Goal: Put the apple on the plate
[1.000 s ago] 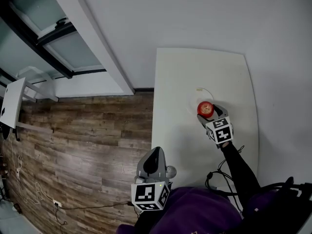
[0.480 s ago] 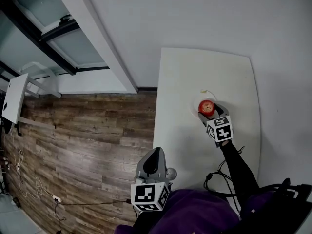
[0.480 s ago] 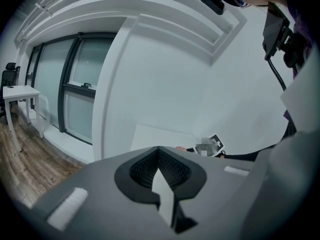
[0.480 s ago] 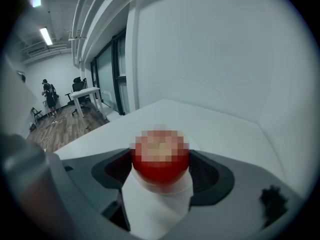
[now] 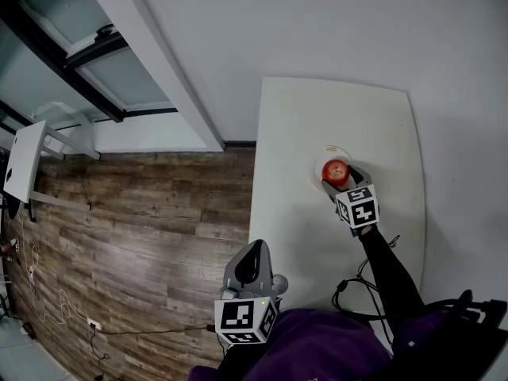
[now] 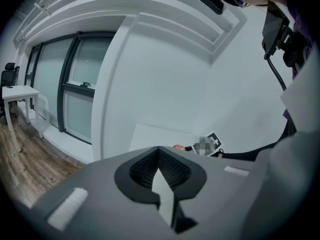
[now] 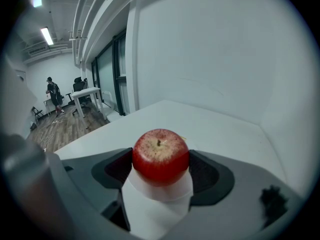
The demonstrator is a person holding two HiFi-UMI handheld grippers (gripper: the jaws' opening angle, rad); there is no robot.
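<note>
A red apple (image 5: 336, 170) sits upright between the jaws of my right gripper (image 5: 343, 179), over a small white plate (image 5: 319, 167) on the white table (image 5: 317, 109). In the right gripper view both pads touch the sides of the apple (image 7: 160, 156), and the plate (image 7: 150, 190) shows right beneath it; I cannot tell whether the apple rests on it. My right gripper (image 7: 160, 160) is shut on the apple. My left gripper (image 5: 252, 252) hangs off the table's near left corner, over the wooden floor. In its own view the left gripper (image 6: 160, 173) is shut and holds nothing.
A black cable (image 5: 349, 289) lies on the table's near end by my right sleeve. The table stands against a white wall (image 5: 317, 22). Left of it is wooden floor (image 5: 143, 228) and a glazed partition. A white desk (image 7: 85, 93) and a person stand far off.
My right gripper has carried the apple a little farther from me, towards the middle of the plate. The left gripper has kept its place.
</note>
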